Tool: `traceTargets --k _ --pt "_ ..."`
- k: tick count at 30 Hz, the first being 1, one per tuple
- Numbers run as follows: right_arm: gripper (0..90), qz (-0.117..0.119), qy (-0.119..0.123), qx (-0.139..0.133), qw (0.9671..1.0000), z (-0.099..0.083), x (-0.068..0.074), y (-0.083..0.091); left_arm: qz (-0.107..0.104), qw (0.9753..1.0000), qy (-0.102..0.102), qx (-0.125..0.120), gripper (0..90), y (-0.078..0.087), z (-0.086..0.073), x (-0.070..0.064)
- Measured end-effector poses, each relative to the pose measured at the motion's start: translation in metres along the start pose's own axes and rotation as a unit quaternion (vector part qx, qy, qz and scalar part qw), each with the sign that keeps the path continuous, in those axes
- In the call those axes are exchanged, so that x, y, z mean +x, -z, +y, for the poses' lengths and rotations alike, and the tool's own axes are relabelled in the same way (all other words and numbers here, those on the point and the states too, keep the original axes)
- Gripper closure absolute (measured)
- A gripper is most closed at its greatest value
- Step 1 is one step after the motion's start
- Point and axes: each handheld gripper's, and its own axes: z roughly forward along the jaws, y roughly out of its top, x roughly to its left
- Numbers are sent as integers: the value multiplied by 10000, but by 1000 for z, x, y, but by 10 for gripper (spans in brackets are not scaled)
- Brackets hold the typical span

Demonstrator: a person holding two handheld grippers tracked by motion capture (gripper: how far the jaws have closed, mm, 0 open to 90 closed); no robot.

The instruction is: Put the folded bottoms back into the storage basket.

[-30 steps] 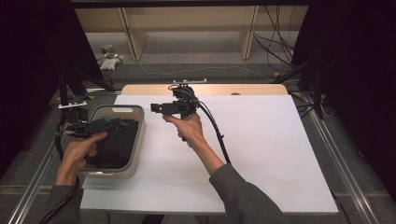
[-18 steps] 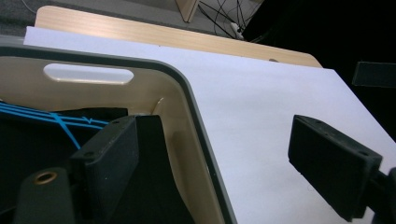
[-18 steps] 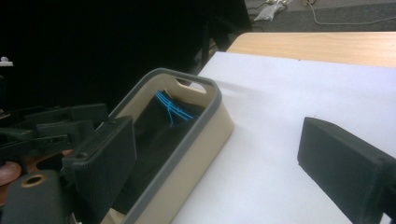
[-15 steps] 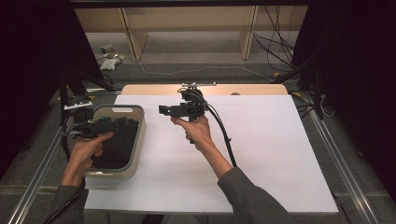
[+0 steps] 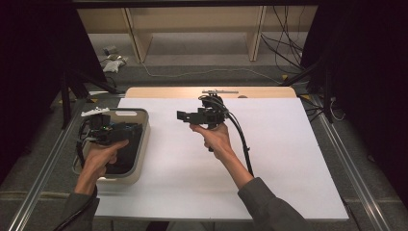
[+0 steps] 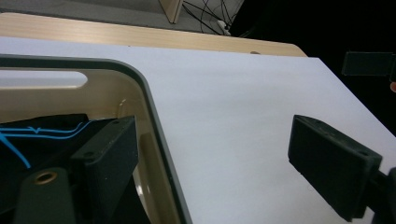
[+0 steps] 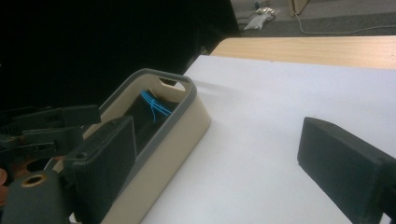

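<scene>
The bin is cream with a dark grey rim. Inside it lies a black cloth with thin blue lines. Both grippers are black: the left gripper and the right gripper. The table top is white, and its far edge is light brown wood.

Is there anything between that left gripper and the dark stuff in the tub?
Only the tub's rim: the left gripper is open astride it, one jaw inside over the dark item, the other outside above the table.
</scene>
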Motion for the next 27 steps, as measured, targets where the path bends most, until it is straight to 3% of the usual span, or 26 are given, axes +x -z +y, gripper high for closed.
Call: traceTargets --k 9,17,27 --pt "122 0 130 -96 9999 -7 -9 17 -120 9998 -88 -116 158 -4 -4 -13" --pt "122 67 236 -198 9995 -16 -13 33 -237 9993 -273 -60 157 -14 -13 -28" --pt "121 37 391 -360 9986 -31 -23 54 -560 9974 -388 -219 156 -18 -23 -48"
